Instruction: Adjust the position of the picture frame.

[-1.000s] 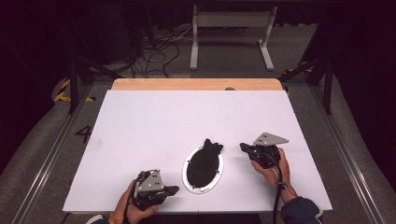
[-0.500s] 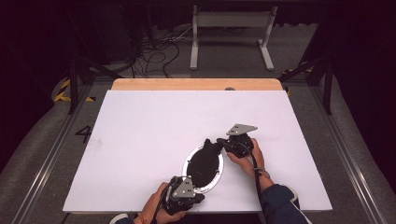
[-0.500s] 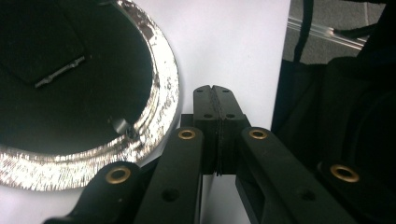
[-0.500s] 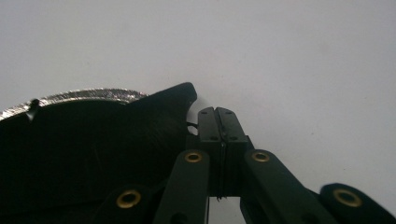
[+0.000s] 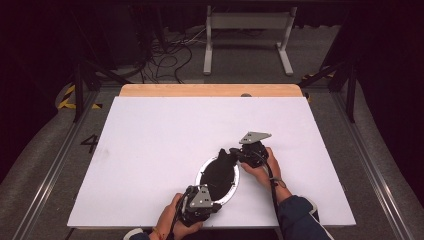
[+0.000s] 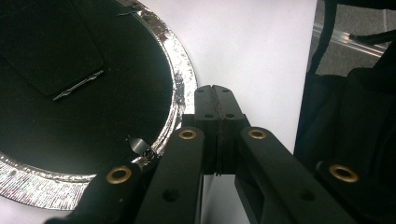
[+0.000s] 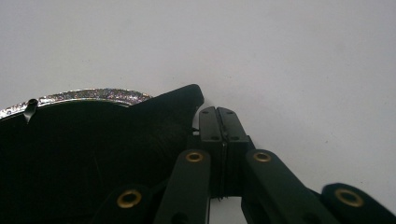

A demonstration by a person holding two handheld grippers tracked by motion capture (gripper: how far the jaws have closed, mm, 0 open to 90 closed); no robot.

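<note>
Silver-rimmed plate [image 5: 233,188]: oval, its glittery foil edge ringing a black inside; it lies on the white table [image 5: 165,140], toward the table's near edge and a little right of its middle.
Black piece [image 5: 223,159]: dark, flat, resting in the plate and poking out past the plate's far rim onto the white surface; what it is made of I cannot tell.
Left gripper [image 5: 216,204]: held in a hand at the plate's near end, just at the rim. In the left gripper view its jaws stand pressed together with nothing between them, the fingertips [image 6: 205,100] just beside the foil rim [image 6: 180,88] and over bare white table.
Right gripper [image 5: 235,153]: held in the other hand at the plate's far end, right by the black piece's tip. In the right gripper view its jaws are together as well, empty, the fingertips [image 7: 208,117] just beside the piece's pointed corner [image 7: 184,98]; whether they touch it I cannot tell.
Sleeve [image 5: 297,217]: dark blue, coming in to the right of the plate from the near edge.
Wooden strip [image 5: 210,90]: along the table's far edge, well apart from the plate.
</note>
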